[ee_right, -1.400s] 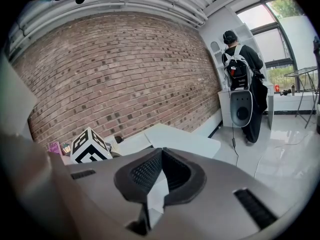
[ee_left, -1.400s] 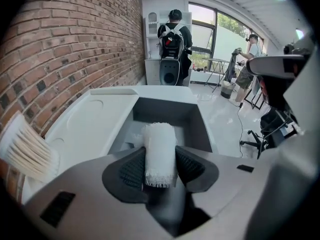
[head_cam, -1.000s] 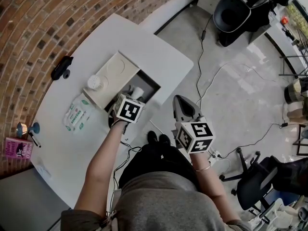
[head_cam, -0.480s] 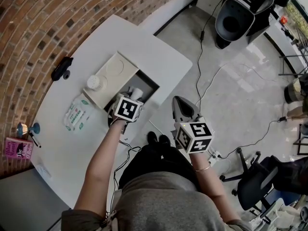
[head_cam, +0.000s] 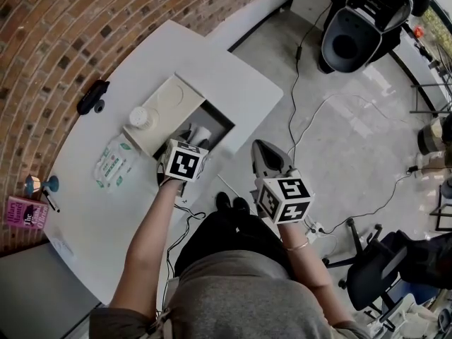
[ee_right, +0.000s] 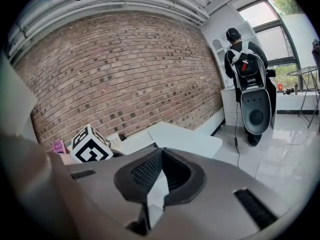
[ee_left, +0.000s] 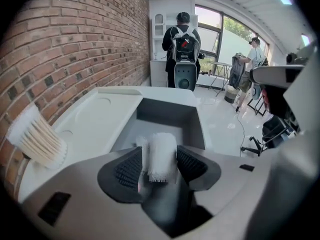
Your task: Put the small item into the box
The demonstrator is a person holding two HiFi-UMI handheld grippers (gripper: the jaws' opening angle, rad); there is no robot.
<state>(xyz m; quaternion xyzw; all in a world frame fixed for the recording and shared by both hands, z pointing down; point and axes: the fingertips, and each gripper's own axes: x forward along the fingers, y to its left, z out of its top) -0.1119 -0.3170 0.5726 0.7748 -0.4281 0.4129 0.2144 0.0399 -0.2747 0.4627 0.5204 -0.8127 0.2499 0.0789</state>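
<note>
The small item [ee_left: 161, 160], a white ribbed roll, stands between the pads of my left gripper [ee_left: 159, 153], right over the open grey box [ee_left: 170, 115]. These jaws have just been opening and stand wide, no longer squeezing the item. In the head view the left gripper [head_cam: 196, 137] hangs over the box [head_cam: 220, 123] near the table's front edge. The box's cream lid [head_cam: 169, 103] lies flat to its left. My right gripper [head_cam: 263, 151] is off the table to the right, over the floor; its pads meet with nothing between them [ee_right: 159, 156].
A white ribbed stack [head_cam: 139, 117] sits on the lid. A wipes pack [head_cam: 113, 164], a black device [head_cam: 92, 97], a pink book [head_cam: 25, 212] and a blue object [head_cam: 39, 186] lie at the table's left. Cables, a grey machine [head_cam: 357, 30] and an office chair [head_cam: 374, 267] occupy the floor.
The left gripper has shifted and tilted slightly over the box. The right gripper has kept still.
</note>
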